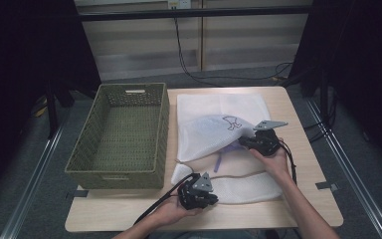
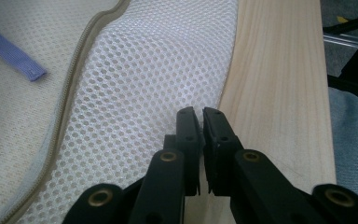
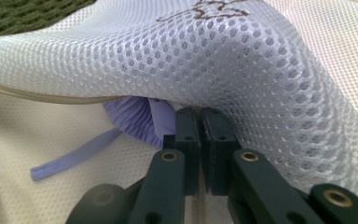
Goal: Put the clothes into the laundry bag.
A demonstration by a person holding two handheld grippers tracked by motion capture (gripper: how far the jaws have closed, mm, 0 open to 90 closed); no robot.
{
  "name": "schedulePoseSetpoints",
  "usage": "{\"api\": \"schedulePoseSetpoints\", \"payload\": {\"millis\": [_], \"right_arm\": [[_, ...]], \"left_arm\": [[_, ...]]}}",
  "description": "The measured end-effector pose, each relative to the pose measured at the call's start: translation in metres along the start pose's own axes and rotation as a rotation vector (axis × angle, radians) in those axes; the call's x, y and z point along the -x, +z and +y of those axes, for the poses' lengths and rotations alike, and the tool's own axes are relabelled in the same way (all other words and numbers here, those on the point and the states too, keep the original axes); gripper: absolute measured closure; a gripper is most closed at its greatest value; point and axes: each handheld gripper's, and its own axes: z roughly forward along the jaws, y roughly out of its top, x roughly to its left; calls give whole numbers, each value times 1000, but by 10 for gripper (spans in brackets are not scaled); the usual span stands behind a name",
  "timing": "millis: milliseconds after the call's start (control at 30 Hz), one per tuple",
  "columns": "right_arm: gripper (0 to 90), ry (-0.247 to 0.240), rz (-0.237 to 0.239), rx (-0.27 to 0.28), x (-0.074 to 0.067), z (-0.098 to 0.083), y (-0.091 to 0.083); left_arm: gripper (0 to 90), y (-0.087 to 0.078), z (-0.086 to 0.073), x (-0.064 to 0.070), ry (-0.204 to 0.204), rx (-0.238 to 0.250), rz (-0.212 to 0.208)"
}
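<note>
Item: mesh laundry bag (image 1: 219, 132), lying beside the basket (image 1: 119, 137) toward the table's (image 1: 303, 199) right edge, purple garment (image 3: 135, 119) inside. My left gripper (image 1: 199, 191) pinches its near flap; my right gripper (image 1: 258, 142), jaws closed, grips the upper flap. I should lift evenly, keeping the mouth wide.

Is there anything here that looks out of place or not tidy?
Yes: a purple strap trails out of the open white mesh bag onto the lower flap, and purple fabric bulges from the opening. The basket looks straight.
</note>
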Motion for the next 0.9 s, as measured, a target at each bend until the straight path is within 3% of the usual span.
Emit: {"api": "schedulePoseSetpoints", "payload": {"millis": [100,200,267,333,433,467,600,733,800,900], "right_arm": [[880,20,28,21,-2,3,-7],[880,15,43,29,-5,5,-12],[881,19,51,35,-7,7,-15],[880,21,66,49,-7,8,-19],[882,26,76,69,-8,11,-25],[883,25,79,75,-8,12,-28],[886,12,97,85,-12,15,-34],[887,0,130,91,-20,16,-42],[888,-4,148,96,-24,16,-47],[889,-12,168,103,-28,15,-54]], "left_arm": [[857,-1,1,-1,3,-17,-2],[856,1,0,0,-4,12,-5],[855,0,1,0,2,-14,4],[856,2,0,0,-20,24,2],[860,2,1,-1,-22,12,1],[861,3,1,0,-37,20,2],[862,1,4,-2,-20,-15,10],[862,5,3,-3,-34,18,4],[862,4,5,-4,-30,-5,3],[862,5,6,-5,-36,0,6]]}}
